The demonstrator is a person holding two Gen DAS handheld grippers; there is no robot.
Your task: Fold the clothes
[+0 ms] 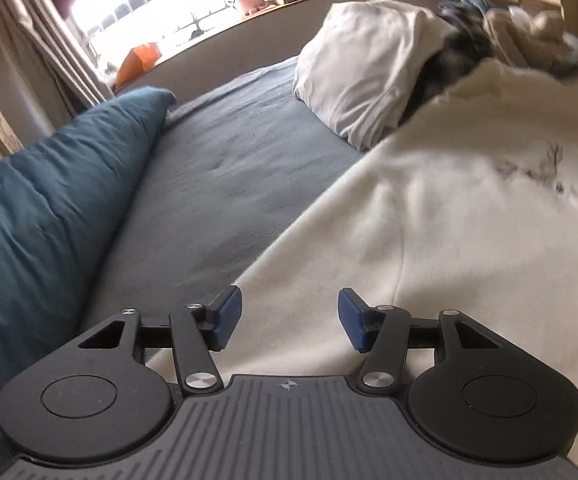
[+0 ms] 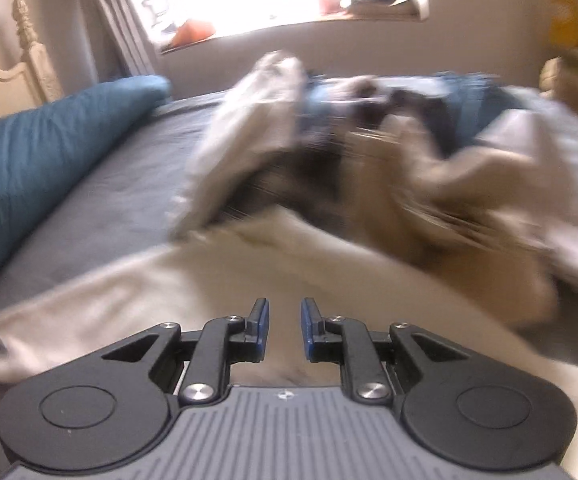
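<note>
No words, labels or numbers can be read anywhere here. Only a small compass-like cross mark [image 1: 287,384] sits on the ribbed grey housing just behind the fingers.

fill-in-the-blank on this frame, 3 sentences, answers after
1. The cream garment lies spread on the ____ bedsheet.
2. The long pillow at the bed's edge is ____ in colour.
3. The left tongs stand ____ than the right tongs, with nothing between either pair.

Missing words: grey; teal; wider
</note>
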